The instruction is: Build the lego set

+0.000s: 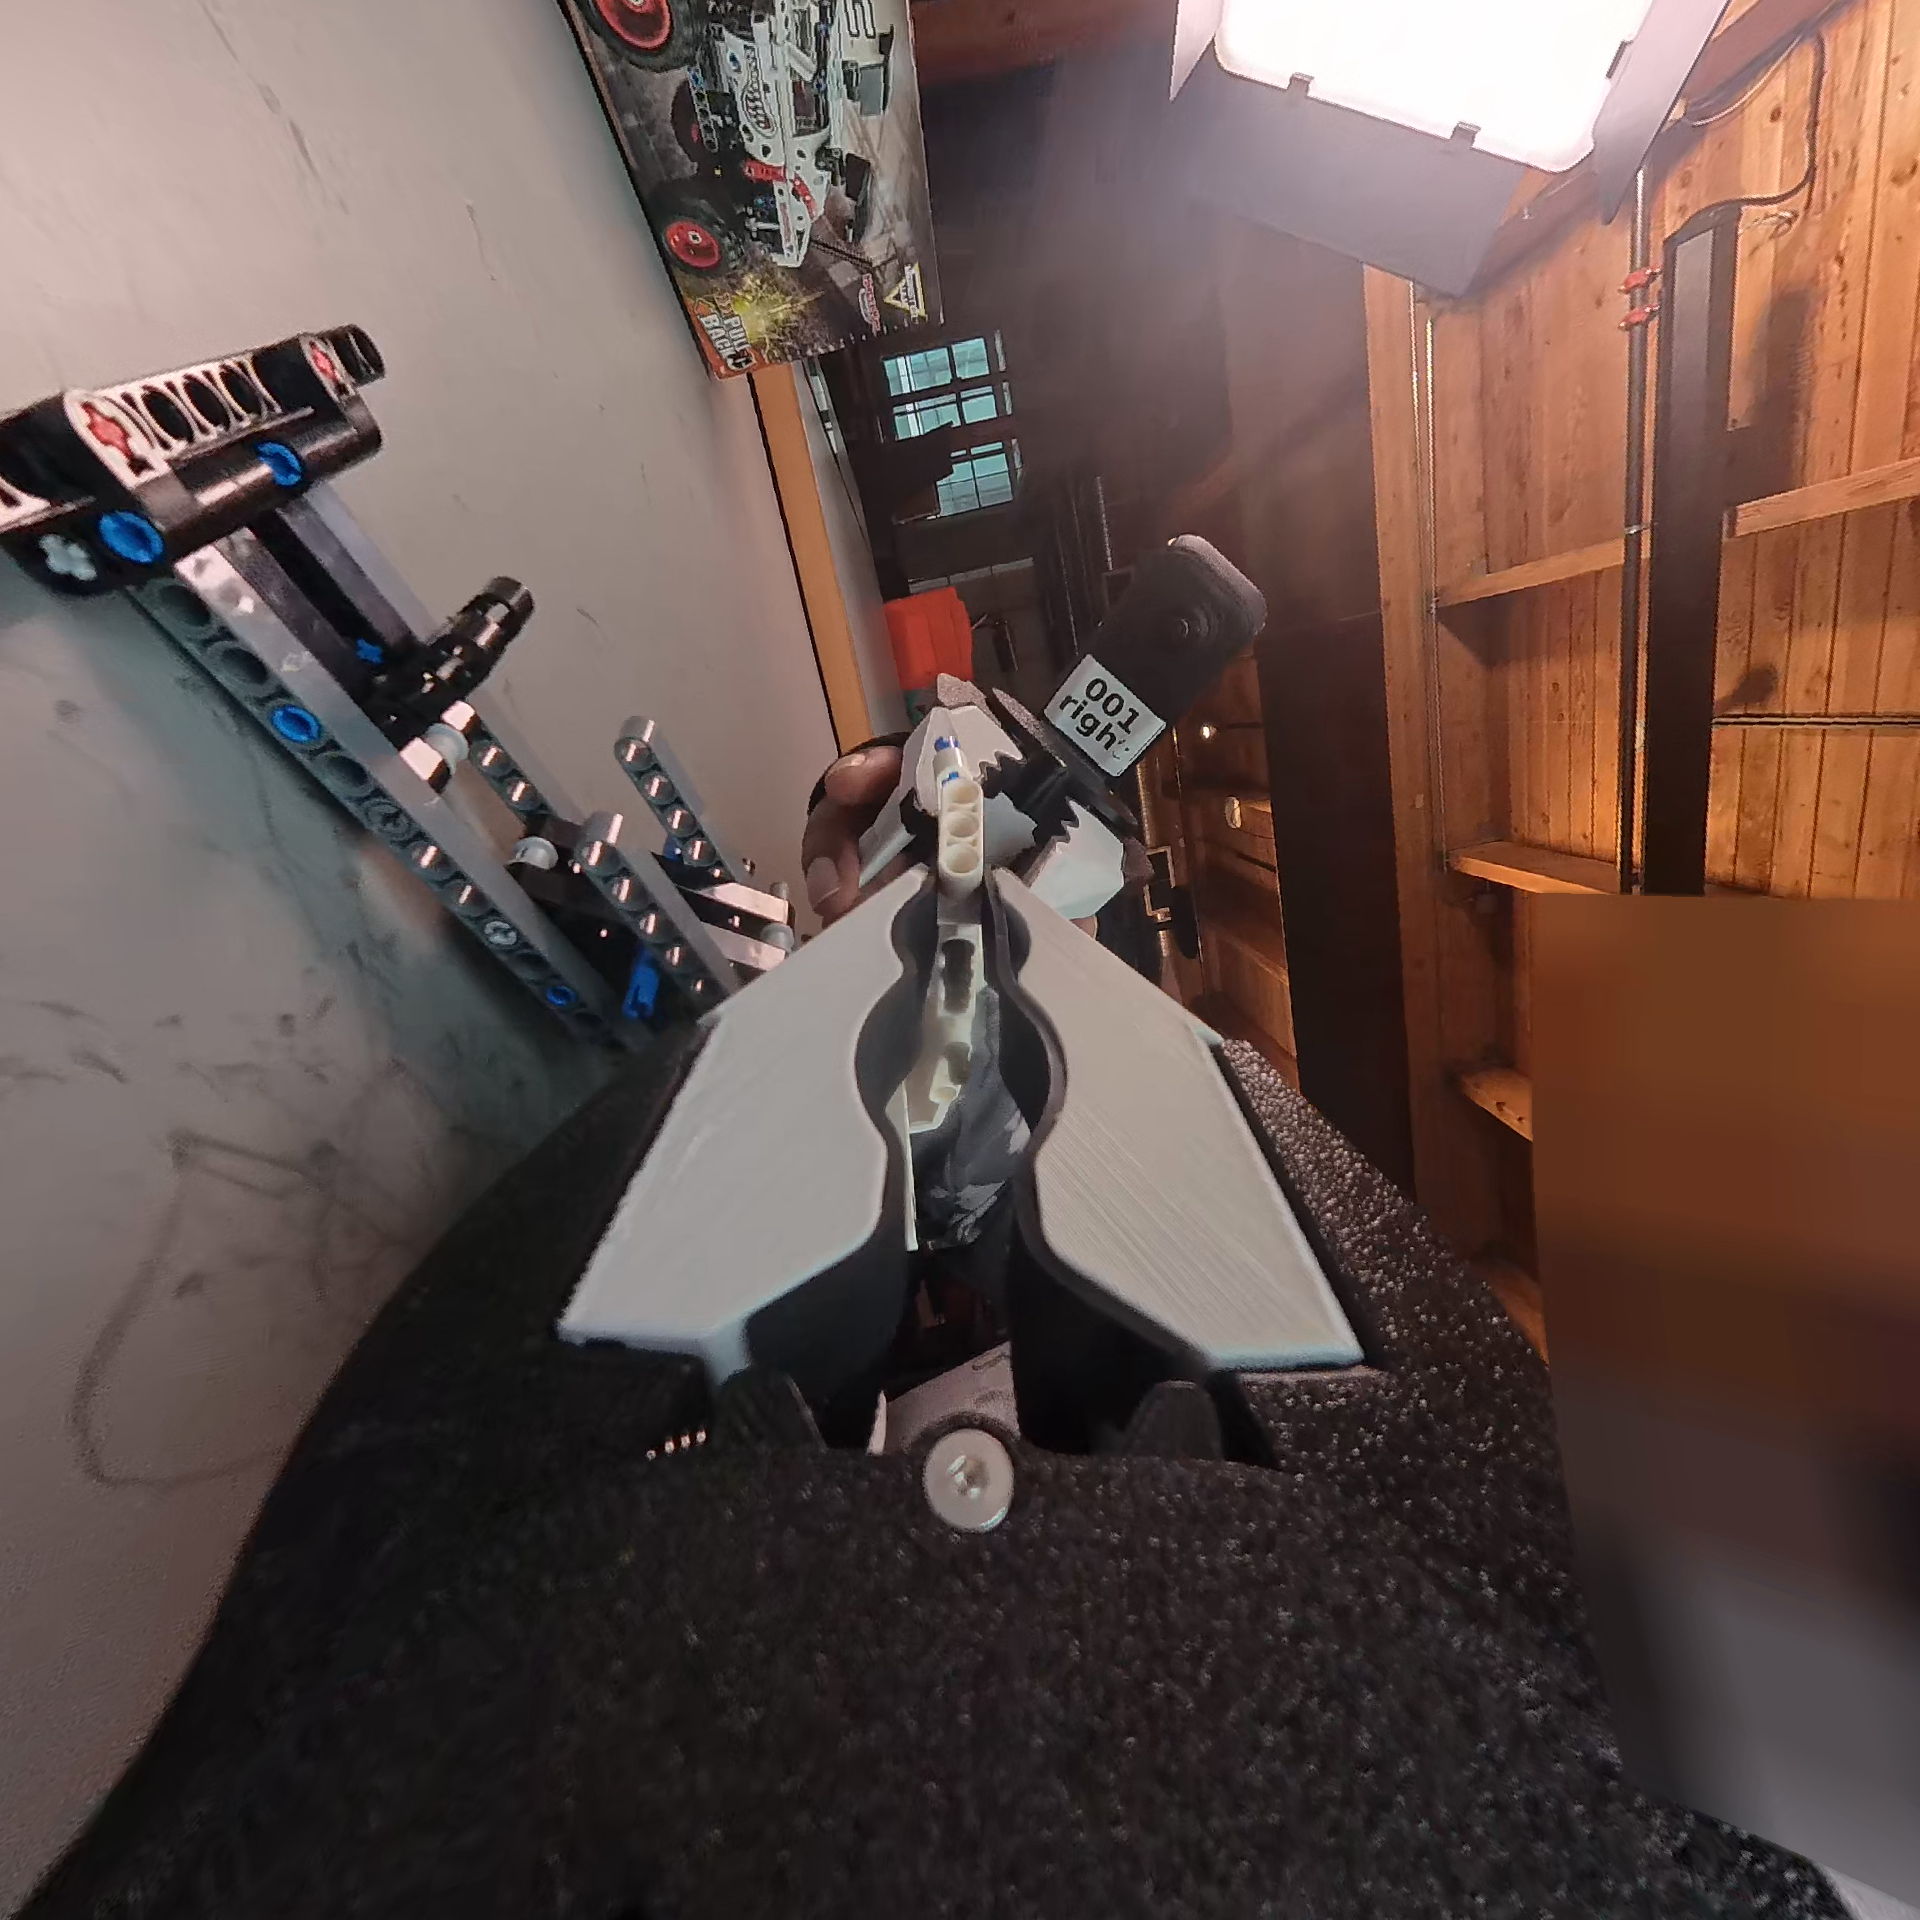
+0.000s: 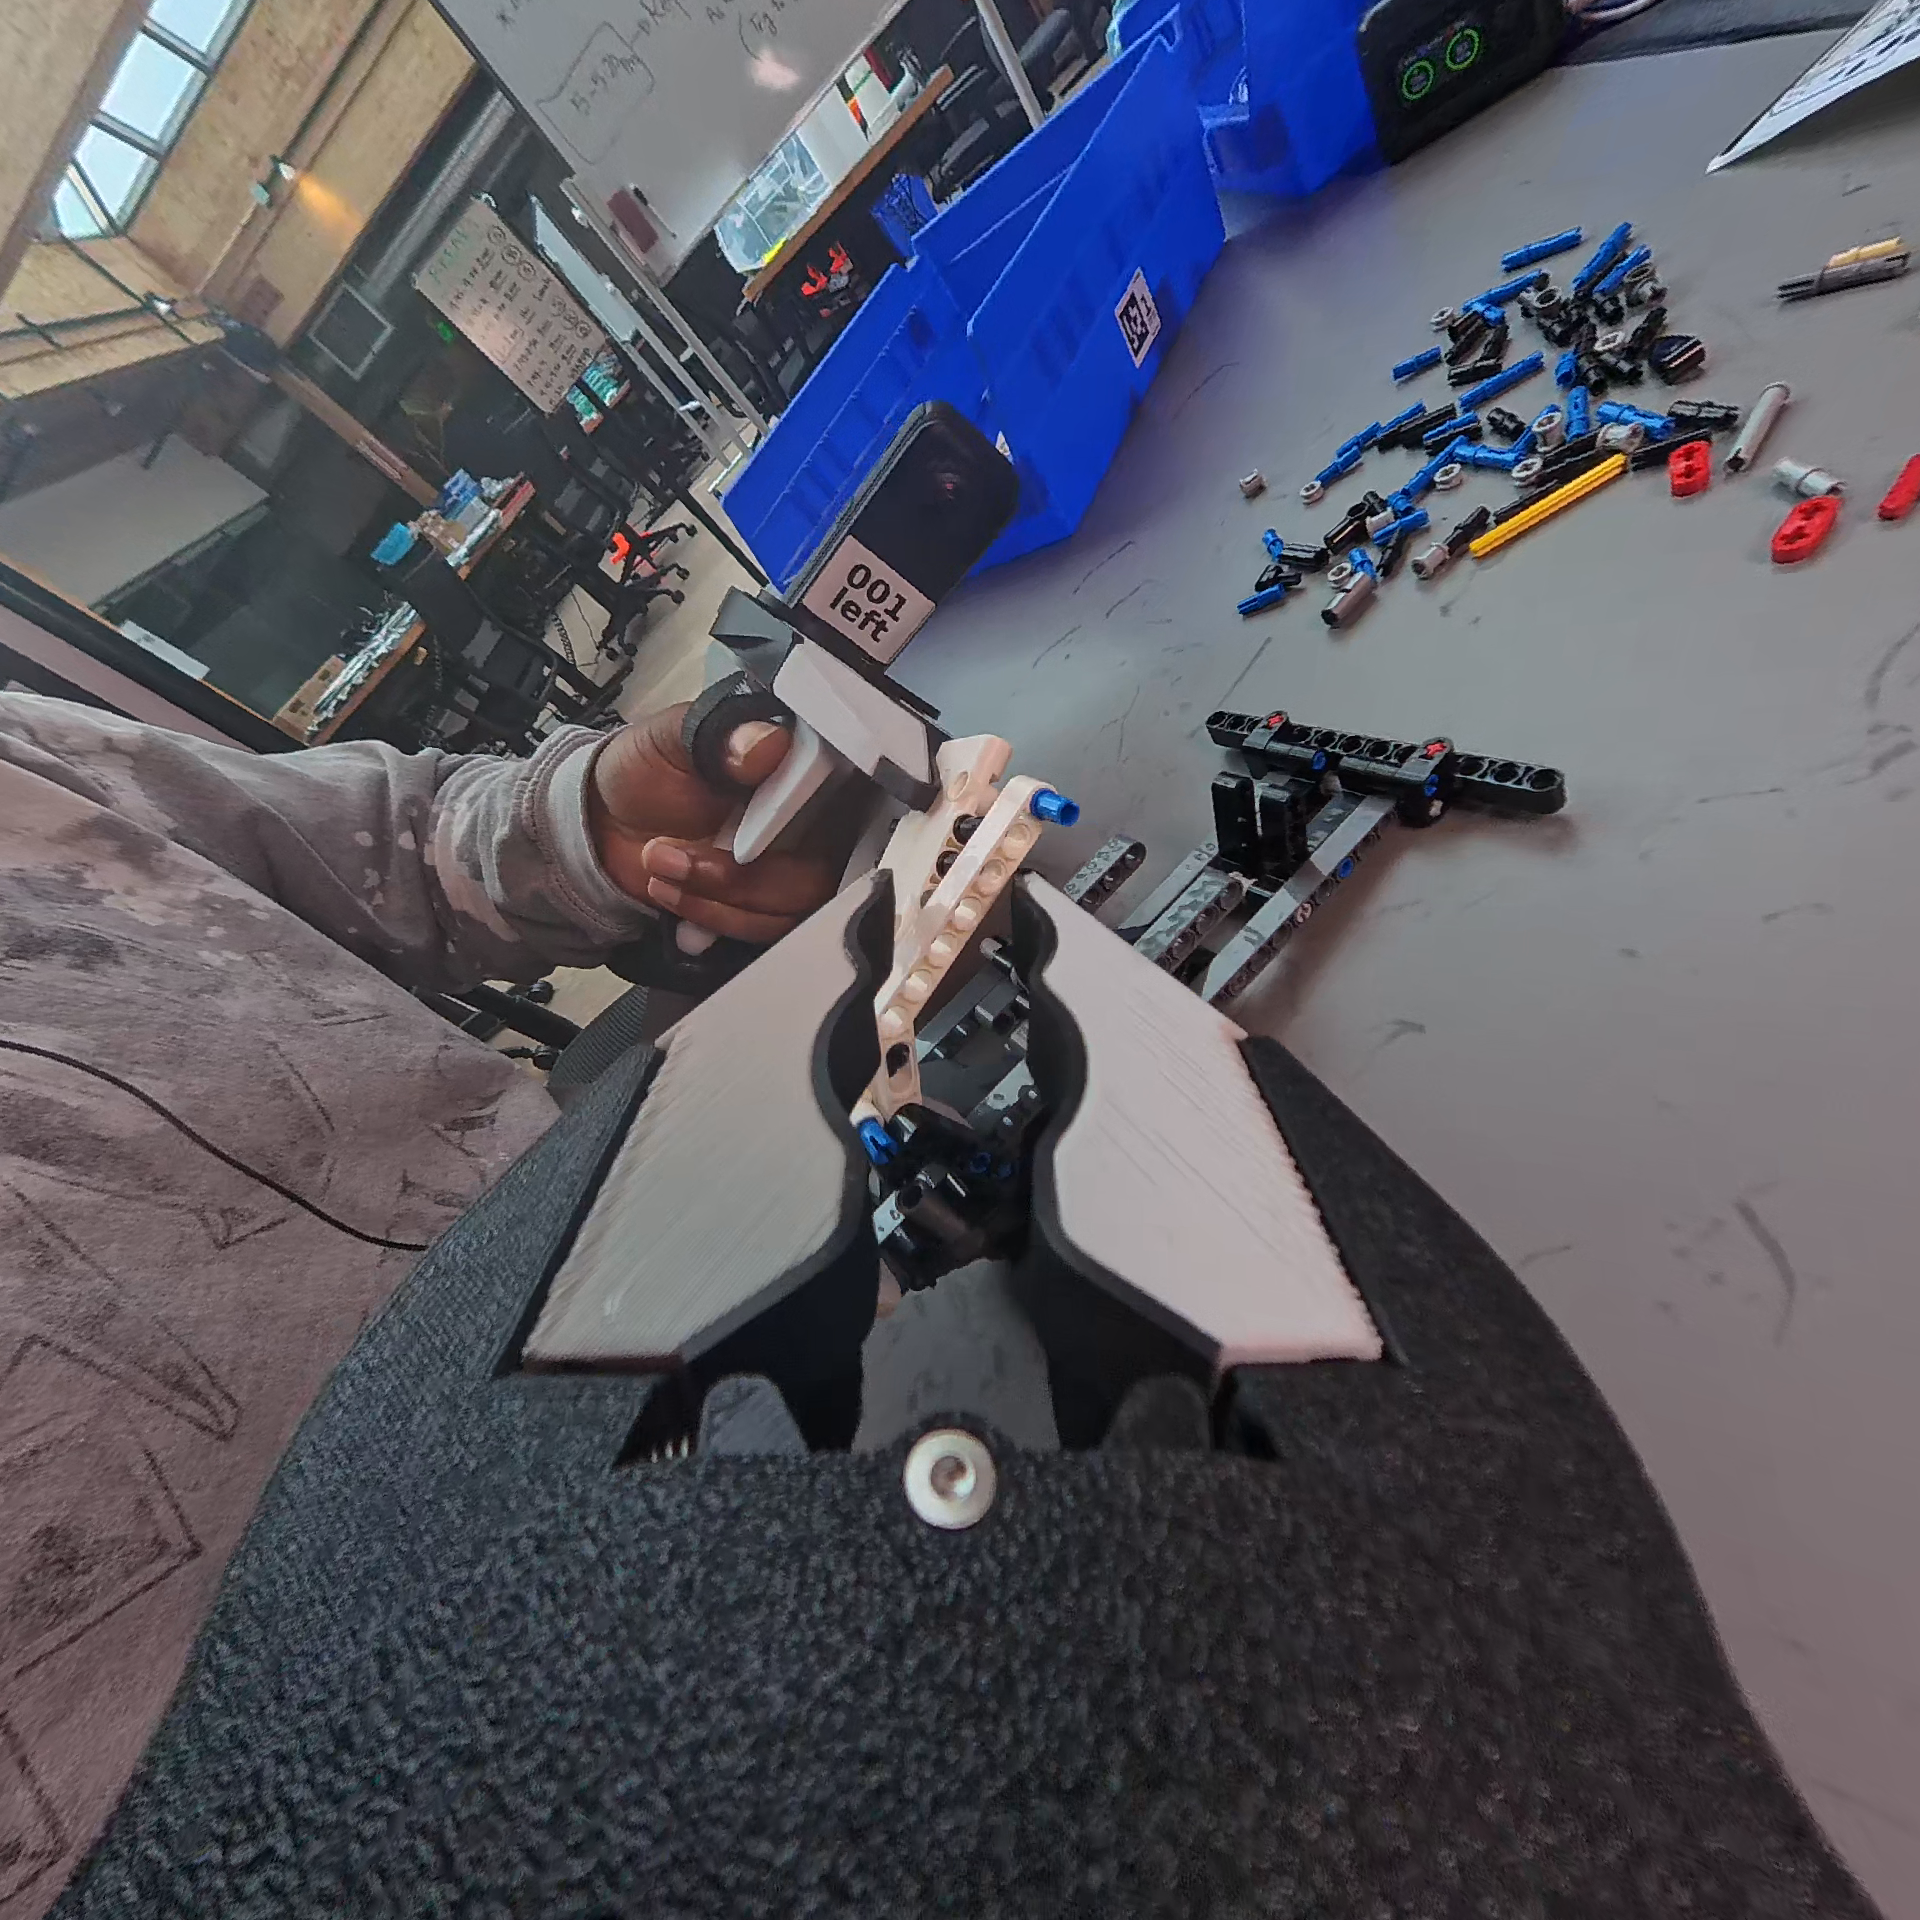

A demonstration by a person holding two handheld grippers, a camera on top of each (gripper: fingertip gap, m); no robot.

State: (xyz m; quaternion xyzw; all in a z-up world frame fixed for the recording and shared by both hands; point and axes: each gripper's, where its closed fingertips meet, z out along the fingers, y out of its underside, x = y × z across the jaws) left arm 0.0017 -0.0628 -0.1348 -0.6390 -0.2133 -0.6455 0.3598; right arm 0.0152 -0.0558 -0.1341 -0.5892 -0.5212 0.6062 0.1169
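White, one lego beam with two blue pins is pinched from both ends: left gripper and right gripper are each clamped on it, held above the grey table. One half-built chassis is seen lying on the table in both views. One loose parts pile and the blue bins are shown only by the right wrist view; one set box and one lamp only by the left.
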